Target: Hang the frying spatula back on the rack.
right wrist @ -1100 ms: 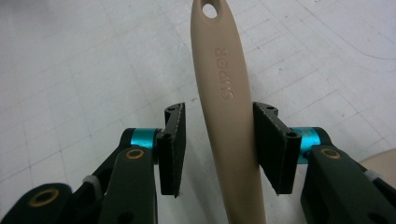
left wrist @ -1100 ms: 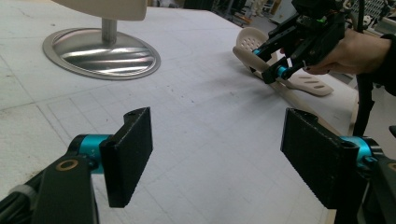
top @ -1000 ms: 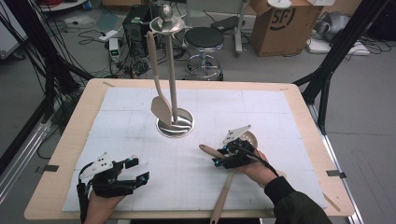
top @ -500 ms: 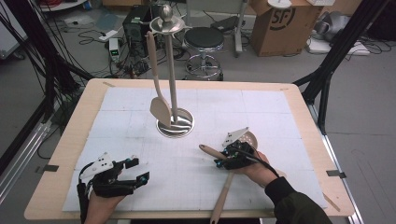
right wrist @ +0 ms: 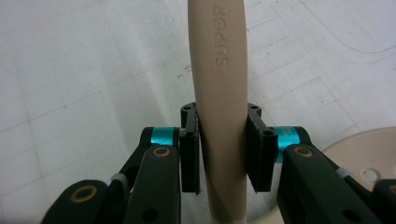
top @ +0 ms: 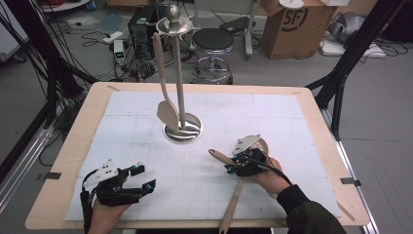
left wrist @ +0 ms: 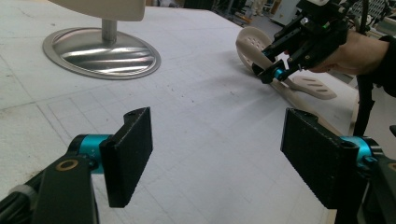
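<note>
Right gripper view shows the right gripper (right wrist: 223, 154), jaws just closing, clamped on the beige plastic ladle handle (right wrist: 219, 74) lying on the white table mat (top: 272, 117), while the left gripper (top: 141, 178) rests wide open, well apart.

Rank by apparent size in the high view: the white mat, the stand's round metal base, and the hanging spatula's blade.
1. White mat, by far the largest.
2. Round metal base.
3. Hanging spatula's blade, somewhat smaller than the base.
</note>
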`<action>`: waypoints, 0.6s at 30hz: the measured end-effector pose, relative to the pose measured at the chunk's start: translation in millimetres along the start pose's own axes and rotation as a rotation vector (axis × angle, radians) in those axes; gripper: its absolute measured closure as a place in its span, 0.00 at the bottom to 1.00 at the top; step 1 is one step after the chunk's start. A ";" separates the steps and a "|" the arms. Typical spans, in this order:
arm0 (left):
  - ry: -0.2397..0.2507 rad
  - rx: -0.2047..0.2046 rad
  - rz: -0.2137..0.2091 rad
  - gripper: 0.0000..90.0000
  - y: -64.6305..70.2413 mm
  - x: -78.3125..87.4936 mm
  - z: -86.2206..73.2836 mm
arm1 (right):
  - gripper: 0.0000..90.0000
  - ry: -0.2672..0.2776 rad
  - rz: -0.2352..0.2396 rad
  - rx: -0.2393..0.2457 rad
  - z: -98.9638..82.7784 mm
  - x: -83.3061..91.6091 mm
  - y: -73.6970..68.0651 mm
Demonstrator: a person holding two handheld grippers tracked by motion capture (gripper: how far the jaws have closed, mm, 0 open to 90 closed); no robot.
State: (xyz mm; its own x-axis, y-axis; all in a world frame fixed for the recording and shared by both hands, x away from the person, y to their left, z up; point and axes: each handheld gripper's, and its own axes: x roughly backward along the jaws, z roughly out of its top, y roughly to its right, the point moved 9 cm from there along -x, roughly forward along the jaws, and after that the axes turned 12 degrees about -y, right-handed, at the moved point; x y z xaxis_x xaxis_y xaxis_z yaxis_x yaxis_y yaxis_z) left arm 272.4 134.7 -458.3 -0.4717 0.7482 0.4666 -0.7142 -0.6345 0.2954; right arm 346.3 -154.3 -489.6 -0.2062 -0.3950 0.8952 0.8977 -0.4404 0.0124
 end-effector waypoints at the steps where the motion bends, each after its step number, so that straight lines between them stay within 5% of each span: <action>1: -0.001 0.001 -0.001 0.29 0.3 -0.1 -0.1 | 0.79 0.004 -0.008 0.004 0.2 0.5 0.5; 7: -0.001 0.000 0.002 0.29 -0.2 0.0 -0.1 | 0.79 0.015 0.009 -0.003 1.3 3.4 -1.9; 18: -0.004 0.000 0.001 0.29 0.0 -0.7 -0.2 | 0.79 0.126 0.012 -0.071 7.2 31.8 9.9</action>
State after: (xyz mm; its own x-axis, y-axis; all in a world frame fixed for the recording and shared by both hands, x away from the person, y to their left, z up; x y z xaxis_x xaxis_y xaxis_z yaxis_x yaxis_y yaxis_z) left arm 272.6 134.2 -458.8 -0.4709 0.7465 0.4700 -0.7136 -0.6356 0.2946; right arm 351.5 -165.5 -457.8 -0.2471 -0.4963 0.8322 0.8713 -0.4896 -0.0333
